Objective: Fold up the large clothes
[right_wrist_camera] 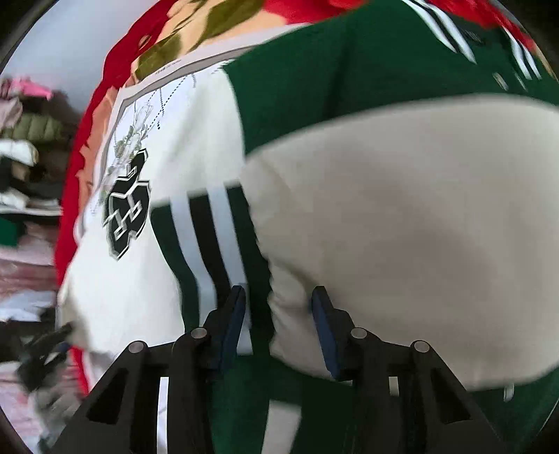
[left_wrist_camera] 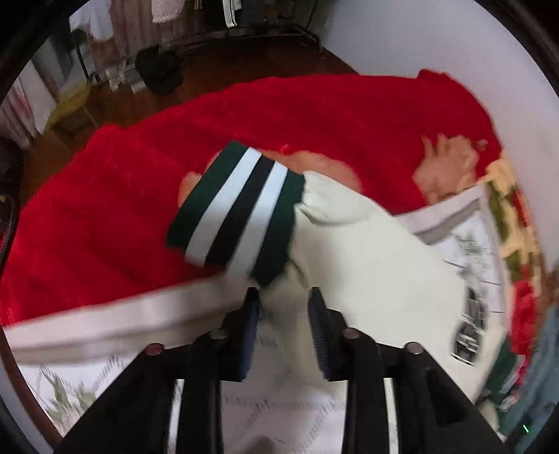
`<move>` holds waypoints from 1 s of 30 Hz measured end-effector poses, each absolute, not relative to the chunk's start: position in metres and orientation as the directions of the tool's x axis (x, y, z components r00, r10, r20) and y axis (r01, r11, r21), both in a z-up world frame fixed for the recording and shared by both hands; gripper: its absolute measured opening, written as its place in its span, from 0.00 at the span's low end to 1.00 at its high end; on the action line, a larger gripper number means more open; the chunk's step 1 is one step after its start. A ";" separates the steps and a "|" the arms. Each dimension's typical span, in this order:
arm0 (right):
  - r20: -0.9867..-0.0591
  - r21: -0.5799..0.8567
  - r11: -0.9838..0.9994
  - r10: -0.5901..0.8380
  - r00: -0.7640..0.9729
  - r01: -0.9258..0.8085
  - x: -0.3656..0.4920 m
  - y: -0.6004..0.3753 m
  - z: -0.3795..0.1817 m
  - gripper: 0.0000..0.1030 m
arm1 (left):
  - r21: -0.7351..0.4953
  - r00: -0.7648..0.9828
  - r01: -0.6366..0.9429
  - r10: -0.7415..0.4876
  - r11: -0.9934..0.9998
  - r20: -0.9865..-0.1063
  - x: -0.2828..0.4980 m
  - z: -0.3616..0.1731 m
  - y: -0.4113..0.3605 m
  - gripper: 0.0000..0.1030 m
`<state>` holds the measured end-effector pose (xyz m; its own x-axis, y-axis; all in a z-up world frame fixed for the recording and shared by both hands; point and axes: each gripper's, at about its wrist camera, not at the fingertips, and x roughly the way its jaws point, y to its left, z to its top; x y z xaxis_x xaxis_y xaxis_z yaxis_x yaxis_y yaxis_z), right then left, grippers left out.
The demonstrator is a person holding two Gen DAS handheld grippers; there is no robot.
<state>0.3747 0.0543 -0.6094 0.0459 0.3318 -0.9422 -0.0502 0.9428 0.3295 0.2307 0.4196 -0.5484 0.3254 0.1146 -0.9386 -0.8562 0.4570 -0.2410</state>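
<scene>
A green and cream varsity jacket lies on a red blanket [left_wrist_camera: 104,216]. In the left wrist view its cream sleeve [left_wrist_camera: 367,265] ends in a green, white and black striped cuff [left_wrist_camera: 241,209]. My left gripper [left_wrist_camera: 283,297] is shut on the sleeve fabric just below the cuff. In the right wrist view the jacket shows a green body [right_wrist_camera: 314,77], a black emblem [right_wrist_camera: 127,206] and a striped band [right_wrist_camera: 209,237]. My right gripper [right_wrist_camera: 277,293] is shut on the other cream sleeve [right_wrist_camera: 401,216] by its cuff. The left gripper [right_wrist_camera: 42,352] shows blurred at lower left.
A white patterned sheet [left_wrist_camera: 286,408] lies under the jacket. A brown floor [left_wrist_camera: 223,63], a black bag [left_wrist_camera: 159,68] and hanging clothes [left_wrist_camera: 167,10] are beyond the bed. A pile of folded clothes [right_wrist_camera: 24,146] stands at the left.
</scene>
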 end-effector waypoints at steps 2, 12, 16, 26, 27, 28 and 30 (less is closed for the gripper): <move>-0.935 0.351 0.936 0.353 0.037 -0.036 0.385 0.055 -0.604 0.40 | -0.312 0.376 -0.856 0.082 0.413 -0.923 0.206 -0.537 0.410 0.79; -0.876 0.479 0.863 0.482 0.021 0.161 0.351 -0.025 -0.588 0.41 | -0.401 0.417 -0.899 0.065 0.175 -0.907 0.239 -0.601 0.394 0.79; -0.877 0.473 0.855 0.480 0.021 0.213 0.335 -0.050 -0.592 0.41 | -0.244 0.322 -0.915 0.218 0.320 -0.921 0.291 -0.584 0.406 0.63; -0.963 0.266 0.939 0.270 0.012 0.220 0.332 -0.074 -0.597 0.51 | -0.043 0.414 -0.785 0.472 0.618 -0.779 0.336 -0.466 0.366 0.02; -0.974 0.221 0.951 0.226 0.004 0.218 0.336 -0.072 -0.599 0.60 | -0.017 0.439 -0.757 0.489 0.654 -0.754 0.341 -0.448 0.347 0.02; -0.979 0.201 0.954 0.205 0.004 0.221 0.339 -0.070 -0.601 0.62 | -0.018 0.471 -0.729 0.481 0.685 -0.740 0.343 -0.433 0.332 0.02; -0.984 0.176 0.959 0.178 0.007 0.221 0.346 -0.067 -0.604 0.63 | -0.011 0.515 -0.672 0.457 0.741 -0.725 0.347 -0.412 0.303 0.02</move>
